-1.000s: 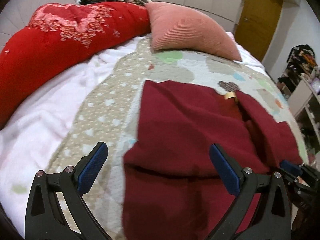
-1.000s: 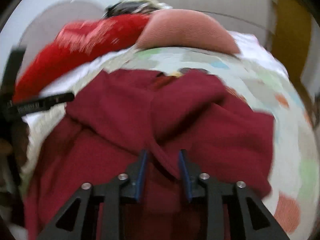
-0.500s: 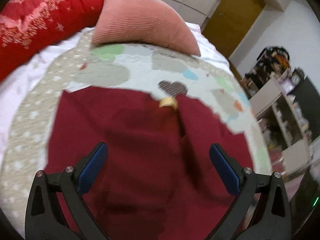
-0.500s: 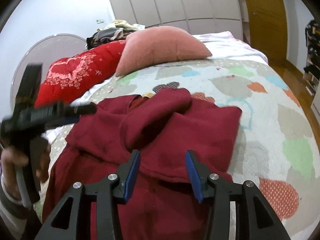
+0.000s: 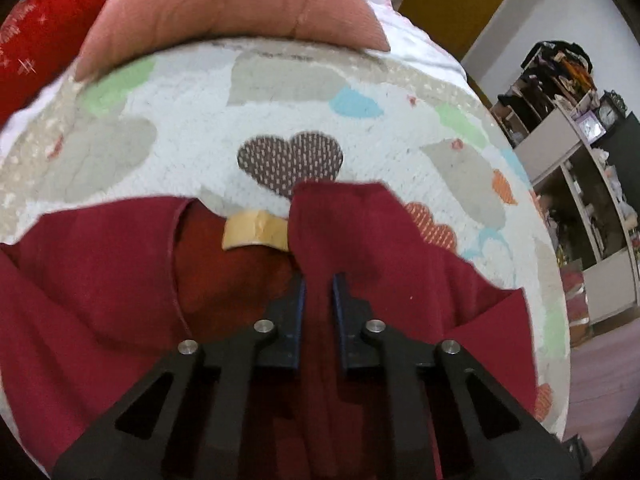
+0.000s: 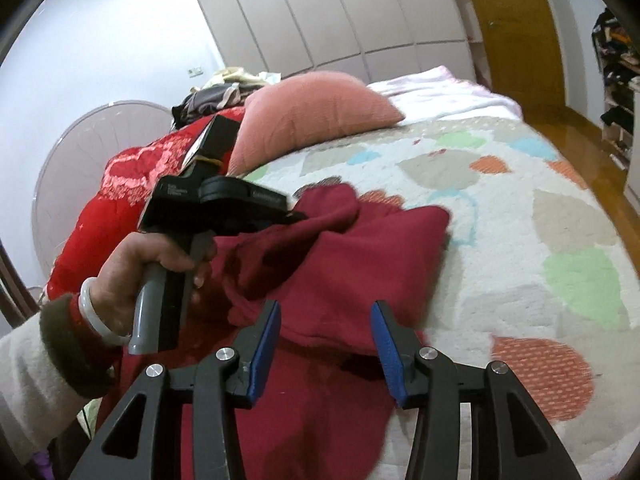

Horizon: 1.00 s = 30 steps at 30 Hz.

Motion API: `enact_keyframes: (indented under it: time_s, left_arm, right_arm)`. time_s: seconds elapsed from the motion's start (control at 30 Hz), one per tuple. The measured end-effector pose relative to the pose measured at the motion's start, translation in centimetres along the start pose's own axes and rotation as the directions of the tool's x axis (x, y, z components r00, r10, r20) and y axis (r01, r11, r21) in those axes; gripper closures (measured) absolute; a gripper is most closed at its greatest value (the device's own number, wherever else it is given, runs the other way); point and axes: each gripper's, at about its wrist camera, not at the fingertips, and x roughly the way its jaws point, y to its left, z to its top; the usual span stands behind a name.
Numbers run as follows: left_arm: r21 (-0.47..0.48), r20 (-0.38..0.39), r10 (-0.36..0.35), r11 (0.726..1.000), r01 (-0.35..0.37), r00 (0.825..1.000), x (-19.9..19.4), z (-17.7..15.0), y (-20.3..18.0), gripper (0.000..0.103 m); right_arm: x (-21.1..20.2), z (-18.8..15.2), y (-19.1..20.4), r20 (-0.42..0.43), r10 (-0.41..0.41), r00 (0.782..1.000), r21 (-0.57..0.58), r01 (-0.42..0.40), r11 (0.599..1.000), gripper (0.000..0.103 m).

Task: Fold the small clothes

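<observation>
Left jaws around dark-red garment (image 5: pixel 400 248) fold

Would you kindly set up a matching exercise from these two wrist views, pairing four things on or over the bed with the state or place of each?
Things:
1. left gripper
2. right gripper
3. tan neck label
4. pink pillow

States or places:
A. lies at the head of the quilt
B. jaws apart above the fabric, holding nothing
C. sits inside the collar of the dark red garment
D. closed on a raised fold of the dark red garment

Pairs: 1-D, 2-B, 3-C, 4-A
</observation>
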Motion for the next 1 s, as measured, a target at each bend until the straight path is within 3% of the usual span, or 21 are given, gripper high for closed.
enact_keyframes:
  time_s: [0.1, 0.17, 0.3, 0.33, 0.37, 0.4, 0.47, 0.57, 0.63, 0.73, 0.8, 0.9, 0.97, 1.0]
  left_arm:
    - [0.021, 0.117, -0.016, 1.0, 0.014, 0.993, -4.6, -0.4, 0.9, 0.097]
    - [0.006, 0.215, -0.012, 1.0, 0.011, 0.976, -8.4, -1.4, 2.7, 0.097]
    - [-0.136, 0.325, 0.076, 0.99, -0.033, 0.943, -12.4, -4.5, 8.0, 0.098]
    - [-0.159, 0.311, 0.088, 0.986, -0.039, 0.946, -12.1, -4.8, 8.9, 0.098]
    - [-0.166, 0.267, 0.069, 0.986, -0.025, 0.961, -11.4, -4.9, 9.5, 0.098]
    - [-0.185, 0.212, 0.023, 0.983, 0.017, 0.977, -10.4, -4.9, 10.0, 0.098]
    - [-0.223, 0.167, -0.036, 0.972, 0.073, 0.985, -9.3, -4.6, 10.2, 0.096]
    - [-0.182, 0.181, -0.076, 0.977, 0.11, 0.981, -8.3, -3.8, 7.9, 0.069]
    - [-0.161, 0.183, -0.087, 0.98, 0.117, 0.979, -7.7, -3.3, 6.3, 0.027]
    - [-0.175, 0.105, -0.128, 0.974, 0.145, 0.986, -5.2, -2.0, 4.2, 0.02]
    - [-0.162, 0.018, -0.094, 0.982, 0.096, 0.995, -2.6, -1.1, 2.8, 0.02]
    - [-0.137, -0.043, -0.01, 0.991, 0.004, 0.999, 0.7, -0.6, 1.2, 0.025]
    - [-0.107, 0.002, 0.049, 0.993, -0.048, 0.999, 0.6, -0.7, 0.8, 0.068]
    - [-0.071, 0.005, 0.056, 0.996, -0.055, 0.998, 0.4, -0.6, 0.3, 0.098]
  right_arm:
    - [-0.9, 0.4, -1.0, 0.016, -0.04, 0.999, 0.027, 0.04, 0.999, 0.058]
    - [-1.4, 0.6, -1.8, 0.03, -0.048, 0.998, 0.057, 0.046, 0.997, 0.057]
    - [-1.5, 0.6, -2.5, 0.024, -0.071, 0.997, 0.087, 0.069, 0.994, 0.057]
    - [-1.3, 0.4, -2.5, 0.015, -0.075, 0.997, 0.087, 0.073, 0.994, 0.057]
    - [-1.0, 0.3, -2.4, 0.004, -0.077, 0.997, 0.086, 0.077, 0.993, 0.057]
    - [-0.6, 0.2, -2.3, -0.015, -0.085, 0.996, 0.088, 0.086, 0.992, 0.057]
    - [-0.3, 0.1, -2.2, -0.032, -0.084, 0.996, 0.092, 0.086, 0.992, 0.057]
    - [-0.4, -0.2, -1.7, -0.029, -0.068, 0.997, 0.087, 0.07, 0.994, 0.057]
    - [-0.3, -0.3, -1.6, -0.028, -0.066, 0.997, 0.085, 0.068, 0.994, 0.057]
    - [0.1, -0.3, -2.0, -0.036, -0.052, 0.998, 0.1, 0.055, 0.993, 0.057]
    - [0.3, -0.4, -2.2, -0.04, -0.042, 0.998, 0.112, 0.046, 0.993, 0.057]
    - [0.1, -0.6, -2.4, -0.032, -0.028, 0.999, 0.121, 0.032, 0.992, 0.056]
    - [0.0, -0.7, -2.5, -0.031, -0.016, 0.999, 0.129, 0.02, 0.991, 0.056]
    - [0.0, -0.6, -2.6, -0.033, -0.014, 0.999, 0.134, 0.018, 0.991, 0.056]
